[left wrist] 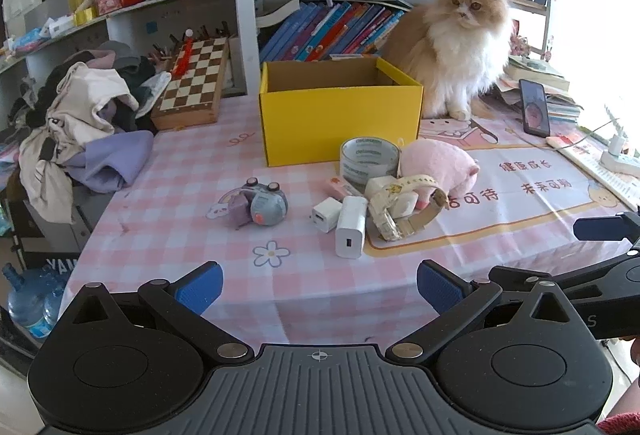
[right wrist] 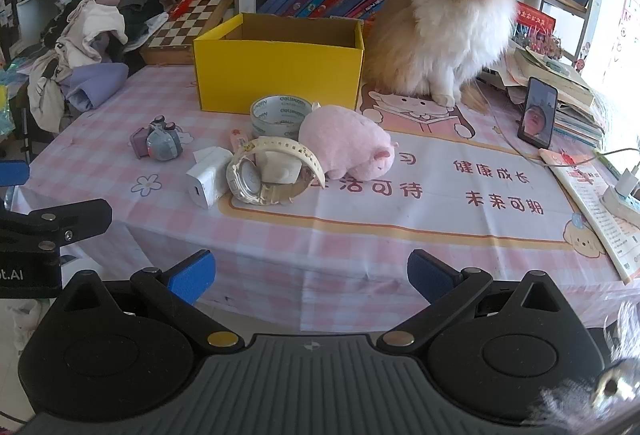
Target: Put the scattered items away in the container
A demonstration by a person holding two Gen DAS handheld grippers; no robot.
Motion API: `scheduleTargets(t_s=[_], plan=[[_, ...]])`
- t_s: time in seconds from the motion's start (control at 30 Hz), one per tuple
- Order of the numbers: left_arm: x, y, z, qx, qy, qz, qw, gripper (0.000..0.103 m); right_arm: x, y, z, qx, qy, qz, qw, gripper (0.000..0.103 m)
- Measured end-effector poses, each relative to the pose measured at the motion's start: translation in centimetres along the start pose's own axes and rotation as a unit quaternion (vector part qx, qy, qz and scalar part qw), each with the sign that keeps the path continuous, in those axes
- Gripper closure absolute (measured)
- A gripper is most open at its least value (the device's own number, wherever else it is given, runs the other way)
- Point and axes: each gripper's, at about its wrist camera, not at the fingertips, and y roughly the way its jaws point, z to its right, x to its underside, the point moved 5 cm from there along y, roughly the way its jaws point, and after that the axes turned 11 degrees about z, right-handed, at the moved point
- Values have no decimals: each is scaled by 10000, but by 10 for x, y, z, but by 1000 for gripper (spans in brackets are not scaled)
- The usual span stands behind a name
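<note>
An open yellow box [left wrist: 340, 123] [right wrist: 280, 71] stands at the back of the pink checked table. In front of it lie a tape roll [left wrist: 370, 159] [right wrist: 280, 115], a pink plush pig [left wrist: 438, 165] [right wrist: 346, 143], a cream watch [left wrist: 404, 211] [right wrist: 260, 179], white chargers [left wrist: 352, 227] [right wrist: 206, 175] and a grey toy [left wrist: 264, 205] [right wrist: 162, 143]. My left gripper [left wrist: 320, 289] is open and empty, short of the table's near edge. My right gripper [right wrist: 310, 277] is open and empty, also at the near edge.
A fluffy orange-and-white cat [left wrist: 460, 43] [right wrist: 444, 23] sits right of the box. A phone [left wrist: 534, 107] [right wrist: 538, 113] leans on books at the right. Clothes [left wrist: 84, 127] and a chessboard [left wrist: 196, 83] lie at the left. A power strip [left wrist: 620, 161] is at far right.
</note>
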Motion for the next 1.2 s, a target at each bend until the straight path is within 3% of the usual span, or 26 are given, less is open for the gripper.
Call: scheduleTargets(t_s=[0.5,1.2], plan=[[-1,0,-3,104,-67,-23,9999,0,-1,0,-1,-89,8,14,10000,0],[2,4,-10,-50,-120,-153,9998,0,-2,4,-9,-197,-75,-36,9998,0]])
